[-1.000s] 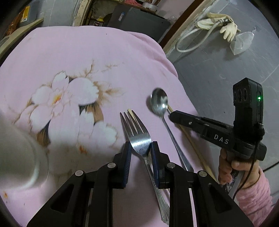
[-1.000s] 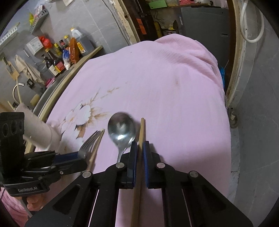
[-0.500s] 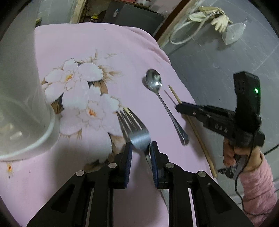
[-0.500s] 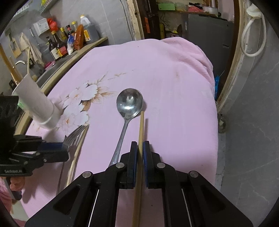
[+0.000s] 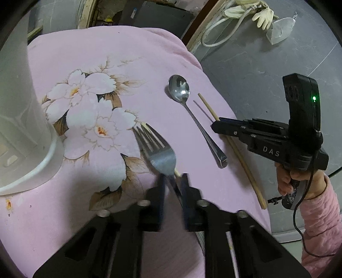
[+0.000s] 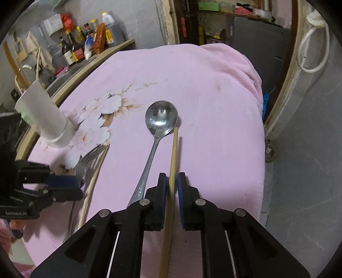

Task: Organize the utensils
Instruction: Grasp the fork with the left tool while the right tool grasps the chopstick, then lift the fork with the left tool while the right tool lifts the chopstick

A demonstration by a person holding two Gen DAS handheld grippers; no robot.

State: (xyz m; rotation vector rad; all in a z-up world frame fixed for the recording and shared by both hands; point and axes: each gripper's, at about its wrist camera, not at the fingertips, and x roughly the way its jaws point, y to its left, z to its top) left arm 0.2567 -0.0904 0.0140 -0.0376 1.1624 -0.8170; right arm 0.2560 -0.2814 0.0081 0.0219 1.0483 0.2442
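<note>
The left claw (image 5: 172, 177) has just closed onto the fork (image 5: 159, 153); the right claw (image 6: 171, 180), loosening slightly, grips a chopstick (image 6: 173, 154). Between them lies the spoon (image 6: 159, 125). Only the right view shows bottles (image 6: 85, 46) far left.

Grey tiled floor (image 6: 310, 149), grey wall (image 6: 136, 12), wooden door frame (image 6: 284, 89), dark cabinet (image 6: 256, 32), sauce bottles (image 6: 72, 49) on a ledge, white hose (image 6: 307, 53), rubber gloves (image 5: 263, 15) on the floor

Steel fork (image 5: 159, 154) — tines pointing away, lying across a pale chopstick (image 5: 149, 132) on the pink floral cloth (image 5: 106, 64). Steel spoon (image 6: 158, 132) — bowl up, flat, just beside a second wooden chopstick (image 6: 173, 162).
</note>
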